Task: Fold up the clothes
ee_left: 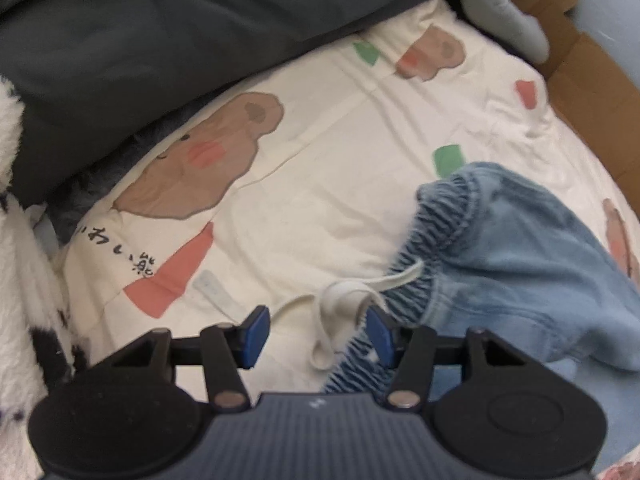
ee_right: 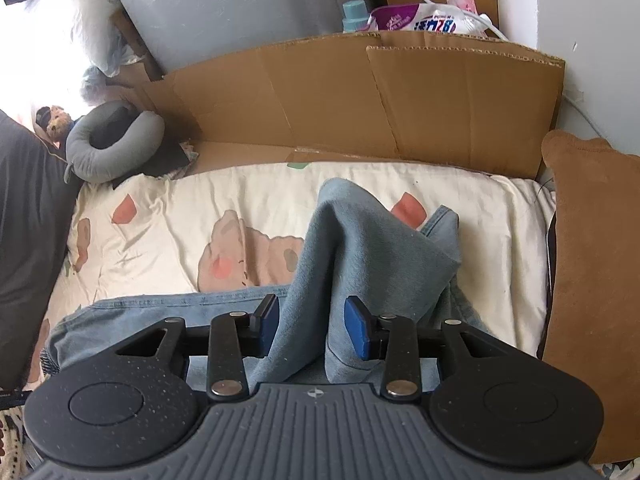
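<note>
Spread over the bed (ee_right: 500, 216): blue jeans (ee_right: 360, 248), bunched, not yet a flat folded stack, so folding partly left. Right gripper (ee_right: 312, 326) jaws wide, leg fabric draped between. Left gripper (ee_left: 314, 334) jaws wide at the waistband (ee_left: 436, 224) and drawstring (ee_left: 340, 300). Behind, cardboard box (ee_right: 360, 100) holding detergent bag (ee_right: 420, 20) and bottle (ee_right: 354, 14).

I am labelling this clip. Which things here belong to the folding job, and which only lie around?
For the job:
denim pants, with white drawstring
left tongs, open
right tongs, open around a raised denim fold

Lying about:
bear-print sheet
grey neck pillow
cardboard
brown cushion
detergent bag
</note>
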`<state>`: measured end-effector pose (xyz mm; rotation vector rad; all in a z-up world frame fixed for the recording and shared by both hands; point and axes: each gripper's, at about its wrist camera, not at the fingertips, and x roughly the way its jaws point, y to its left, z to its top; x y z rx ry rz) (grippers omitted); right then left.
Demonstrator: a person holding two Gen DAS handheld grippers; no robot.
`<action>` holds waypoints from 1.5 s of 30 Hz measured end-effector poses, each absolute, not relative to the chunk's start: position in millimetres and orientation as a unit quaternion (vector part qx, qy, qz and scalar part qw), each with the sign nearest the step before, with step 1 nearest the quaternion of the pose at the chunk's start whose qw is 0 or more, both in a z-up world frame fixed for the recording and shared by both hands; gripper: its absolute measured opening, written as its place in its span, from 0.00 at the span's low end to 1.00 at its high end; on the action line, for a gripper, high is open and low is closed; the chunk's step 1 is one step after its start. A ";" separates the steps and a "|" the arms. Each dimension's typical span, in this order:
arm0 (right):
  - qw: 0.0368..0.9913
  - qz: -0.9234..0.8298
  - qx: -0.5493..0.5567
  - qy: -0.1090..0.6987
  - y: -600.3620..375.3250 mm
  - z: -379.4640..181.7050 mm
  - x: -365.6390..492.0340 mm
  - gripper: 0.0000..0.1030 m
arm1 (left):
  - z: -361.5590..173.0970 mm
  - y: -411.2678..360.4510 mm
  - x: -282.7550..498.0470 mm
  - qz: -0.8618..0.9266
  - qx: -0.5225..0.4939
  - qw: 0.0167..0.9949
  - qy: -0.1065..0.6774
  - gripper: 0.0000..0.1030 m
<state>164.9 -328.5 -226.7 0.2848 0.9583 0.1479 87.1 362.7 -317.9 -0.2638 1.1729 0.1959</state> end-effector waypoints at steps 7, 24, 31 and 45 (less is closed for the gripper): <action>0.869 0.075 0.128 0.472 -325.4 -238.0 163.9 0.42 | -337.8 362.4 92.0 0.094 -0.124 0.820 0.551 0.57; 0.861 0.082 0.116 0.488 -322.3 -249.1 163.4 0.43 | -371.0 372.2 101.4 0.126 -0.021 0.813 0.569 0.57; 0.861 0.086 0.109 0.490 -320.4 -250.2 163.3 0.43 | -382.8 370.2 94.7 0.099 -0.035 0.814 0.571 0.66; 0.859 0.093 0.117 0.489 -319.9 -251.3 164.8 0.43 | -349.7 371.0 80.4 0.046 -0.069 0.836 0.542 0.04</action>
